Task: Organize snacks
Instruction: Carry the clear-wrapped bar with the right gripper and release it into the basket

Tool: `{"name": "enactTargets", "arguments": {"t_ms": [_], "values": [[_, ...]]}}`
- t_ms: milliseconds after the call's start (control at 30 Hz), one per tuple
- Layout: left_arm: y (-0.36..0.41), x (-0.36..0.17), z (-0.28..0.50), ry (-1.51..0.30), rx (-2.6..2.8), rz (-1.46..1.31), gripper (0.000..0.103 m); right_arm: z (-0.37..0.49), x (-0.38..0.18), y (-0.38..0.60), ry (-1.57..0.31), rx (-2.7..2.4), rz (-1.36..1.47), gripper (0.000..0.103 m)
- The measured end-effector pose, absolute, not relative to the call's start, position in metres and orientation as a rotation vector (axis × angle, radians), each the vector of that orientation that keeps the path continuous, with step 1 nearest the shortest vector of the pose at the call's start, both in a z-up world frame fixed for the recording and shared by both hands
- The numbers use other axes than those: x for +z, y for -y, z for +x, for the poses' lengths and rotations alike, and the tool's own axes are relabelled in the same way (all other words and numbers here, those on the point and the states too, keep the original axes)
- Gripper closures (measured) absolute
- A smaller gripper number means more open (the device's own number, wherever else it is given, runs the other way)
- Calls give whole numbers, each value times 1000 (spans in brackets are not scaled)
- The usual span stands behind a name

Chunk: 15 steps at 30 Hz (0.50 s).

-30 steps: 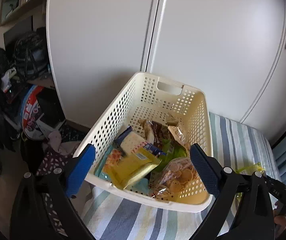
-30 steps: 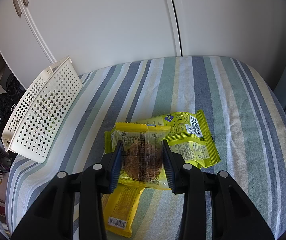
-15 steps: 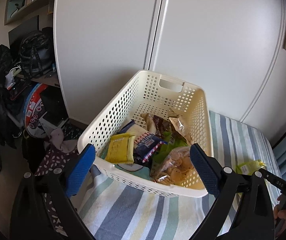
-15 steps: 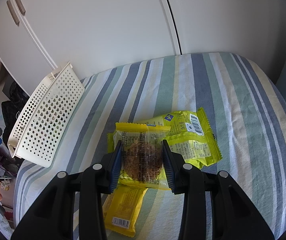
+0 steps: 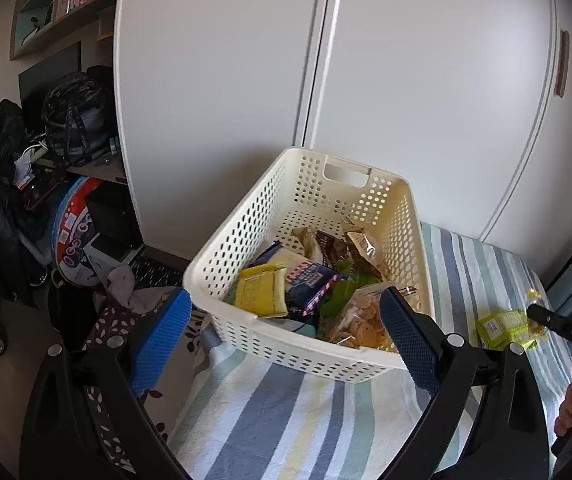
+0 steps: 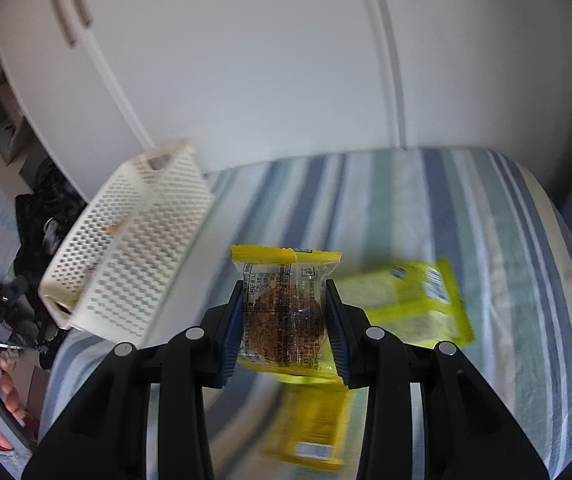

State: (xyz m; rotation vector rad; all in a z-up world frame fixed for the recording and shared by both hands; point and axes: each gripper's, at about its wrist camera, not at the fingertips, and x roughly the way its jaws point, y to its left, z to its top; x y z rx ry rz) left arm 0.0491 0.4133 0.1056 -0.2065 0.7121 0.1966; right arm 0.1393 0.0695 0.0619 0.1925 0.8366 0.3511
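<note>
The right gripper point(image 6: 285, 322) has its blue pads squeezed in on a clear-and-yellow snack packet point(image 6: 284, 312) with a brown crumbly cookie-looking thing inside, and the packet looks lifted clear of the striped bedspread point(image 6: 465, 208), though the view is smeared so I can't be totally sure of that. Below and to the right of it two more yellow packets lie on the stripes, a bigger lime-yellow one point(image 6: 425, 304) just right of the held packet and a darker yellow bar wrapper point(image 6: 309, 428) underneath, both blurry. The cream perforated basket point(image 6: 134, 248) sits off to the left of that view by the white wardrobe doors point(image 6: 266, 60). The left gripper point(image 5: 282, 336) is spread wide with nothing between its blue pads, hanging in front of the near wall of the basket point(image 5: 313, 354), which sits at the edge of the bed. Inside it's a jumble: a yellow wrapper point(image 5: 262, 290), a dark blue pack with a red-and-white edge point(image 5: 311, 282), a clear bag of round crackers point(image 5: 359, 314), something green point(image 5: 343, 294) and a couple of brownish wrappers point(image 5: 325, 242) at the back. Far right in the left view you can spot the lime-yellow packet point(image 5: 503, 326) on the bedspread.
</note>
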Motion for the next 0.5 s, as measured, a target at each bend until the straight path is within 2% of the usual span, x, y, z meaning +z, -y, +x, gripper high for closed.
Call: {"name": "enactTargets", "arguments": {"t_ms": [267, 500], "values": [[-433, 104, 33, -697, 211, -230, 6, 143, 105, -157, -772, 492, 104, 65], [-450, 107, 18, -672, 231, -246, 6, 153, 114, -229, -775, 563, 48, 65]]}}
